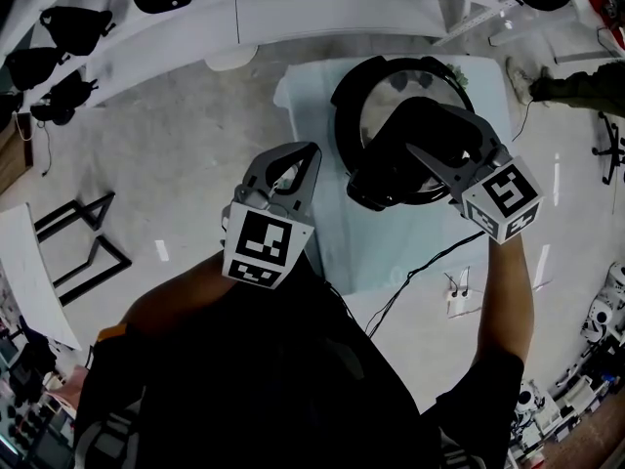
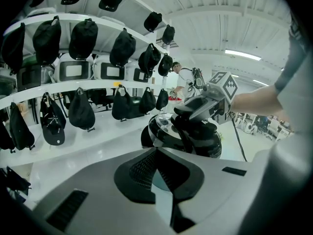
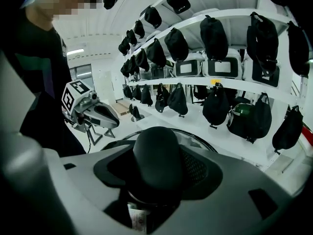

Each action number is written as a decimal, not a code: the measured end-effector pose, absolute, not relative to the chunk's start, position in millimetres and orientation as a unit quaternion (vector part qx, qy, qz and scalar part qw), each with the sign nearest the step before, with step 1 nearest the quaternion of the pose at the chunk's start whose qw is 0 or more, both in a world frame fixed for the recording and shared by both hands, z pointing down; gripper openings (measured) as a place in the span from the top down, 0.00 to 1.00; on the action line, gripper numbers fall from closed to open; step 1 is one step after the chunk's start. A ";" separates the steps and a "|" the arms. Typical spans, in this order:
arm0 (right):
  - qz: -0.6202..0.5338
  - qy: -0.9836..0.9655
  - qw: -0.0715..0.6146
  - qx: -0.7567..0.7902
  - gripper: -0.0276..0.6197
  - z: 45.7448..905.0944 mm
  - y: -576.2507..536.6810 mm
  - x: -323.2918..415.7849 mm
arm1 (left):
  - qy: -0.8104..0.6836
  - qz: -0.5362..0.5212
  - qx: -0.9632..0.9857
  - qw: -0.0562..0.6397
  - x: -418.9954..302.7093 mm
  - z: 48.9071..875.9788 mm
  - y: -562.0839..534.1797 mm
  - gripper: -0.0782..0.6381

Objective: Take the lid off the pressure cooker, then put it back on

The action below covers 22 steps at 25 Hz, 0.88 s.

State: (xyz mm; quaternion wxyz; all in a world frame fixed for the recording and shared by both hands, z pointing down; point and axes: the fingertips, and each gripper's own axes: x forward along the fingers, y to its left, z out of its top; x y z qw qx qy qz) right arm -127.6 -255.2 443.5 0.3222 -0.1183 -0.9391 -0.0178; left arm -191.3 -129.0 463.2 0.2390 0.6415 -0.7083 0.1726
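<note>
**Right gripper clamps rounded black handle of shiny steel lid**
The lid appears seated on the round black pressure cooker atop the pale-clothed table. The left gripper, closed and empty, hangs back. Whether this is lifting or refitting is unclear.

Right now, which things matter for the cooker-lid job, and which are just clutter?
Job: pressure cooker; lid handle; right gripper, shut on that handle; left gripper, shut, holding nothing.
Clutter: black bags on shelves; cable; black frames on the floor.
</note>
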 end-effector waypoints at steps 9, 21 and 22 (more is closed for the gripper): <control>-0.038 -0.935 0.312 -0.164 0.50 445.9 -249.7 -127.9 | -0.702 0.177 0.646 0.242 -185.1 467.7 -126.8 0.88; -0.046 -0.926 0.323 -0.191 0.50 452.7 -250.3 -129.5 | -0.704 0.173 0.644 0.244 -185.0 467.4 -120.4 0.88; -0.048 -0.925 0.324 -0.192 0.50 453.2 -250.5 -129.2 | -0.704 0.173 0.645 0.244 -184.8 467.2 -120.4 0.88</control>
